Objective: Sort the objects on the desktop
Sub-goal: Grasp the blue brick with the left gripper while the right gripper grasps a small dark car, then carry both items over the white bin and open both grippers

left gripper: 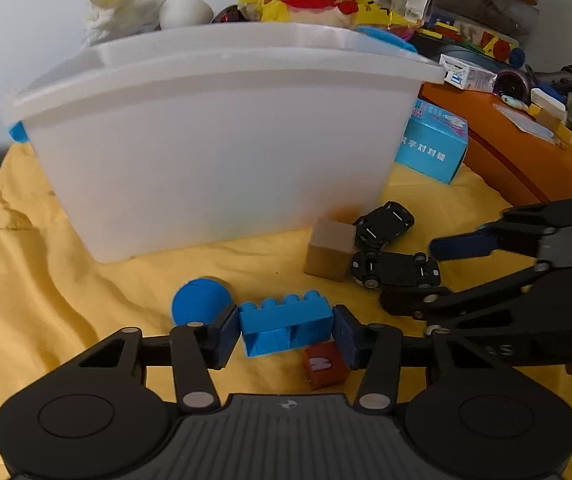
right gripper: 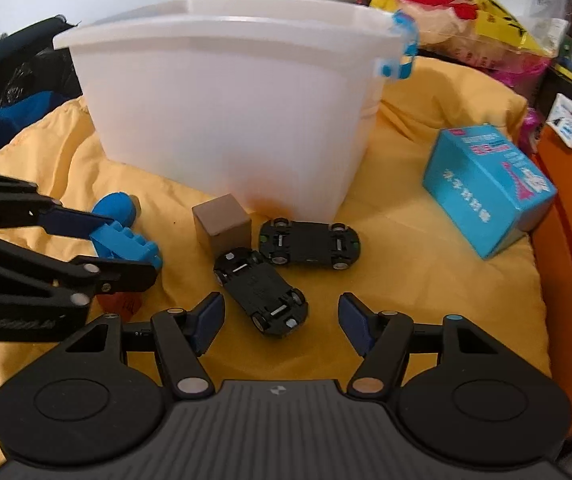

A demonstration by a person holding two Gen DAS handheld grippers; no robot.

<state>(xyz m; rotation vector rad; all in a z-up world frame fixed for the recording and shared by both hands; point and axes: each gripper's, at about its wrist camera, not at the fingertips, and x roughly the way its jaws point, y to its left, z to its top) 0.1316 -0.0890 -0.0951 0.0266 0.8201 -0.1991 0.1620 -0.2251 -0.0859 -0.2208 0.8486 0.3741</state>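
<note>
Sorting barely begun: loose toys lie in front of the white bin, and both tools are down among them.

The left tool point(left gripper: 286, 334) has its pads against the two ends of the blue building brick point(left gripper: 286, 320), apparently gripping it on the yellow cloth point(left gripper: 86, 300) with the brick not yet lifted; the right tool point(right gripper: 280, 320) stands part open and empty, the near toy car point(right gripper: 262, 290) just ahead of its pads, untouched. Left to sort, by my reading: the brick, both upturned cars, the far one point(right gripper: 310, 244) included, the tan cube point(right gripper: 222, 228), the blue disc point(left gripper: 200, 300) and the teal box point(right gripper: 486, 190). The white bin point(left gripper: 214, 140) sits just behind them; its contents cannot be seen. Only the left wrist view shows the small red block point(left gripper: 324, 366) clearly under the brick and the pads' contact; the right wrist view alone shows the bin's blue latch point(right gripper: 400, 48) and the open gap around the car.
</note>
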